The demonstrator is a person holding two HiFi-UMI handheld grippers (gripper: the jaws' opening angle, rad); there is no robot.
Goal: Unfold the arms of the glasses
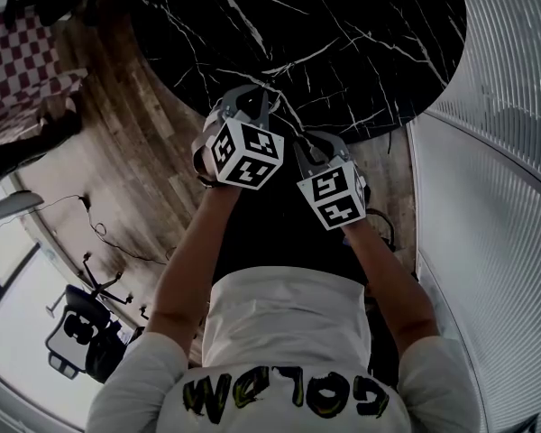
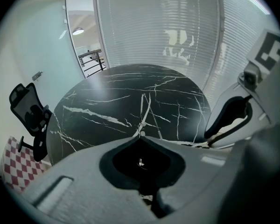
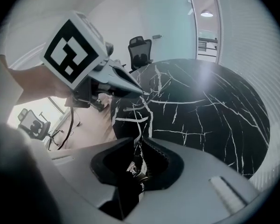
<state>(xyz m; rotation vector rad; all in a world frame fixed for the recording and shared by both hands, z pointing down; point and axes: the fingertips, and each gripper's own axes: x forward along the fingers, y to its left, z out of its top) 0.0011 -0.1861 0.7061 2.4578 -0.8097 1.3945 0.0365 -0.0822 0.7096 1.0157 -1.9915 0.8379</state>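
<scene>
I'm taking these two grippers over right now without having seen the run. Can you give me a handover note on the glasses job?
Left gripper: jaws together, nothing between them, held over the near edge of the black marble table.
Right gripper: jaws together, also empty, close beside the left one on its right.
Glasses: not visible in any view, and the part of the tabletop that shows has none on it.
Done: nothing that these views can confirm.
Left: find the glasses, then unfold both arms.
</scene>
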